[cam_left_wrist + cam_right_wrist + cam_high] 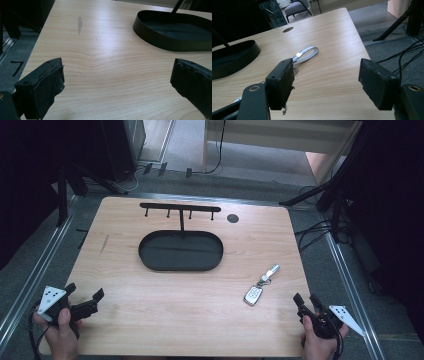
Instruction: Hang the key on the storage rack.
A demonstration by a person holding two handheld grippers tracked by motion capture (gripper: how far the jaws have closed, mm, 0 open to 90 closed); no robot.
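I see both my left gripper [84, 296] and right gripper [306, 300] gaping, holding nothing; the oval black metal tray [150, 261] sits bare on the pale woodgrain table [150, 320].

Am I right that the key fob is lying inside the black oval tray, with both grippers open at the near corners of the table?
Not quite. The key fob lies on the bare wood table, to the right of the black oval tray and apart from it, as the high view shows. The rest holds: the left gripper and right gripper are both open at the near corners.
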